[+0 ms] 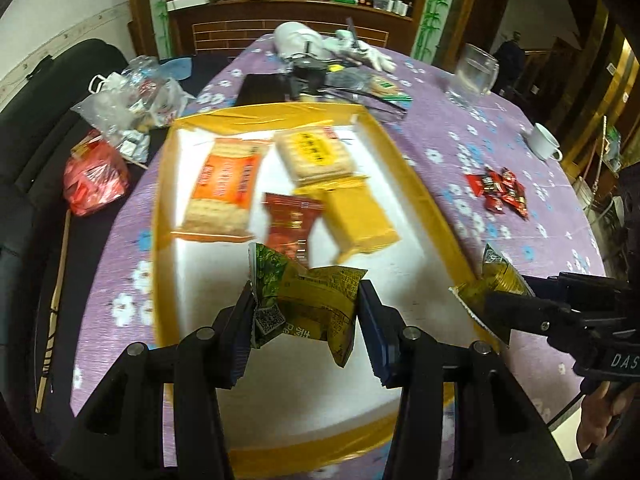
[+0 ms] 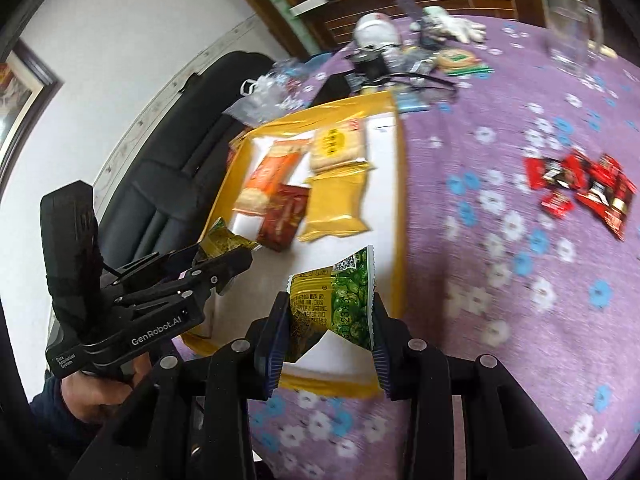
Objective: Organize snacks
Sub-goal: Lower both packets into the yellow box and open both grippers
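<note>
Between the left gripper's (image 1: 306,304) pads sits a crumpled green-and-yellow foil snack packet (image 1: 308,300), clamped above the white, yellow-rimmed tray (image 1: 416,280). Beside it, the right gripper (image 2: 330,312) is clamped on a second green-and-yellow packet (image 2: 340,300) over the tray's near edge. Beyond both, orange, red and yellow packets lie in the tray on the purple floral counter (image 2: 500,320).

I'm holding two green-and-yellow snack packets: one (image 1: 308,300) is crumpled and hanging over the near end of the yellow-rimmed white tray (image 1: 164,184), the other (image 2: 336,300) is hovering at its near right edge. Lying in the tray are an orange cracker pack (image 1: 224,192), a clear biscuit pack with a yellow label (image 1: 316,156), a plain yellow packet (image 1: 356,216) and a dark red packet (image 1: 290,220). Small red wrappers (image 1: 500,192) are lying scattered on the purple cloth, well apart.
</note>
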`<state>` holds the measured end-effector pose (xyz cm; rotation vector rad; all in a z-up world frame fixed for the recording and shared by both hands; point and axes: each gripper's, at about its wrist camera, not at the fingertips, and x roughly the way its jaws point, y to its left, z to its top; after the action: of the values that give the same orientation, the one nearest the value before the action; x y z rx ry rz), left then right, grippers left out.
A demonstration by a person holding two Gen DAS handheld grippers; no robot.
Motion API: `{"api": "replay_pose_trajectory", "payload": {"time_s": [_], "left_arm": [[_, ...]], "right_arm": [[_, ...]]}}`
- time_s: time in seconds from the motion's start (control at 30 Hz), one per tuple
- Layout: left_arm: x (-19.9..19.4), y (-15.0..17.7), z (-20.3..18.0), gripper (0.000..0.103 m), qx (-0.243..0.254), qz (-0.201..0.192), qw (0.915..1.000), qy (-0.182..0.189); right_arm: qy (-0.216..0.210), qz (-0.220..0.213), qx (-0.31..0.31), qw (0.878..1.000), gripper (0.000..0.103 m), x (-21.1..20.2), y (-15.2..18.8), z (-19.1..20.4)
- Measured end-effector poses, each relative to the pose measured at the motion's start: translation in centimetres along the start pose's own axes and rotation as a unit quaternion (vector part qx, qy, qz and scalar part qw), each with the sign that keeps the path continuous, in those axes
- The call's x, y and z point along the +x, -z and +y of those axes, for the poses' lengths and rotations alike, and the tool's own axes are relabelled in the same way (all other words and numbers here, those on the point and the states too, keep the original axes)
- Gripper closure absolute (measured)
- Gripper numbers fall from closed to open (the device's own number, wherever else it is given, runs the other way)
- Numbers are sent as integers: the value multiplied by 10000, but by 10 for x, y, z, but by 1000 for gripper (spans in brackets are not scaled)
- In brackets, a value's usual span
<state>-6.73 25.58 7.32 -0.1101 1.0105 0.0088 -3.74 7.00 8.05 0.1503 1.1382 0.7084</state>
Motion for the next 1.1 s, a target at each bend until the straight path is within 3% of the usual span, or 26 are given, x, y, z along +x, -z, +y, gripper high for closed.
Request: {"api": "replay_pose_trajectory", "payload": {"time_s": [0.5, 1.1], "left_arm": [[25, 1, 43, 56, 111, 400, 9991, -120], [47, -6, 45, 54, 140, 630, 9979, 41]], "right_arm": [[-47, 365, 105, 9993, 66, 72, -12, 23], [174, 628, 96, 9978, 62, 96, -17, 17]]}}
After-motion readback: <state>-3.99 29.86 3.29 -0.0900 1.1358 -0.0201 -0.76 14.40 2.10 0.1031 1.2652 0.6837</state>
